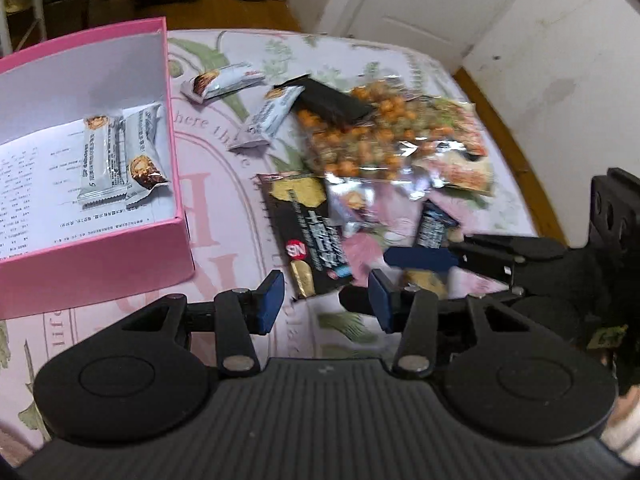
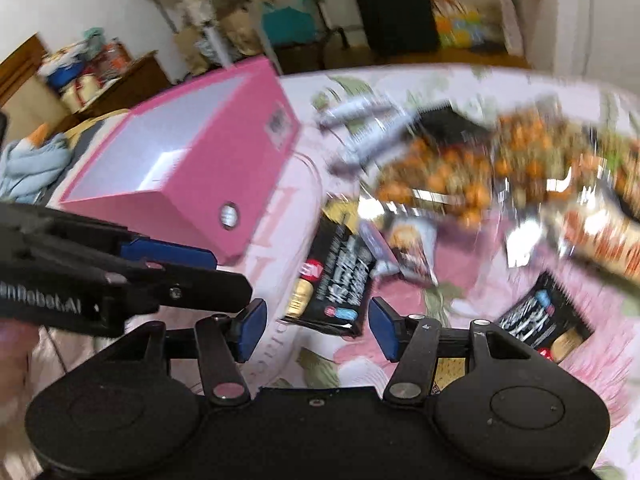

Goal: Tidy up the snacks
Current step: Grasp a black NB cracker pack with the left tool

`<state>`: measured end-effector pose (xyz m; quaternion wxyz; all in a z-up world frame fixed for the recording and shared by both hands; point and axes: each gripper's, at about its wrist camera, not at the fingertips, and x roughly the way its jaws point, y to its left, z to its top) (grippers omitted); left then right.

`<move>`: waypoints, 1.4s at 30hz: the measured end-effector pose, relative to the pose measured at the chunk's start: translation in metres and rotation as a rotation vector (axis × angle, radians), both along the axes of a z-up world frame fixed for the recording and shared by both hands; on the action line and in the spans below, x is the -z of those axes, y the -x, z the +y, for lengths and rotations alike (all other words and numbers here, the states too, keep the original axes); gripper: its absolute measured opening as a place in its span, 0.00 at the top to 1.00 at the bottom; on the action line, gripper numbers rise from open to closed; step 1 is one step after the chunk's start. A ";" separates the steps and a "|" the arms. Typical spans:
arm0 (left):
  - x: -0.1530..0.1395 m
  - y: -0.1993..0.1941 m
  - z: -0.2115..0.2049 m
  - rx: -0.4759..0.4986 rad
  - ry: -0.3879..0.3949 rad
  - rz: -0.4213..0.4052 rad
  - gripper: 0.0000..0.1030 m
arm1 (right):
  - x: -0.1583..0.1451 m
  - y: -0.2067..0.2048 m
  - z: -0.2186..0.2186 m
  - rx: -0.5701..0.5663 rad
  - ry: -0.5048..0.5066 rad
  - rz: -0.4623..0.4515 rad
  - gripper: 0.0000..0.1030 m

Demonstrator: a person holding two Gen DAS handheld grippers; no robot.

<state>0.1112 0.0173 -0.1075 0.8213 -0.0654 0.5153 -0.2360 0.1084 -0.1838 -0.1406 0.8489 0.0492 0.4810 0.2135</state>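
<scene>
An open pink box [image 1: 92, 264] stands at the left with two silver snack bars [image 1: 120, 152] lying inside. Loose on the floral tablecloth are two more silver bars [image 1: 222, 80], a big clear bag of orange and green snacks [image 1: 392, 132] and a black packet [image 1: 312, 232]. My left gripper [image 1: 326, 300] hangs open just in front of that black packet, its pads touching nothing. My right gripper [image 2: 316, 330] is open too, over the same black packet [image 2: 336, 280]. A second black packet [image 2: 540, 320] lies at the right. The box [image 2: 192, 168] is at the upper left.
A small silver-blue packet [image 2: 412, 248] lies beside the black one. The two tools are close together: the right one's finger [image 1: 420, 258] reaches in from the right, the left one's finger [image 2: 168, 252] from the left. White door and wall stand behind the table; shelves and clutter lie beyond.
</scene>
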 end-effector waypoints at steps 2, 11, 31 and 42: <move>0.011 -0.007 -0.008 -0.001 -0.020 -0.006 0.57 | 0.014 -0.005 -0.001 -0.001 -0.006 0.010 0.40; 0.060 -0.033 -0.030 -0.049 -0.057 0.011 0.57 | 0.037 -0.010 0.015 -0.057 0.021 -0.094 0.35; 0.047 -0.018 -0.029 -0.018 -0.046 0.106 0.59 | 0.014 0.020 0.033 -0.086 0.104 -0.137 0.43; 0.005 0.021 -0.019 -0.008 -0.029 0.134 0.59 | -0.025 0.051 0.035 -0.143 0.091 -0.081 0.43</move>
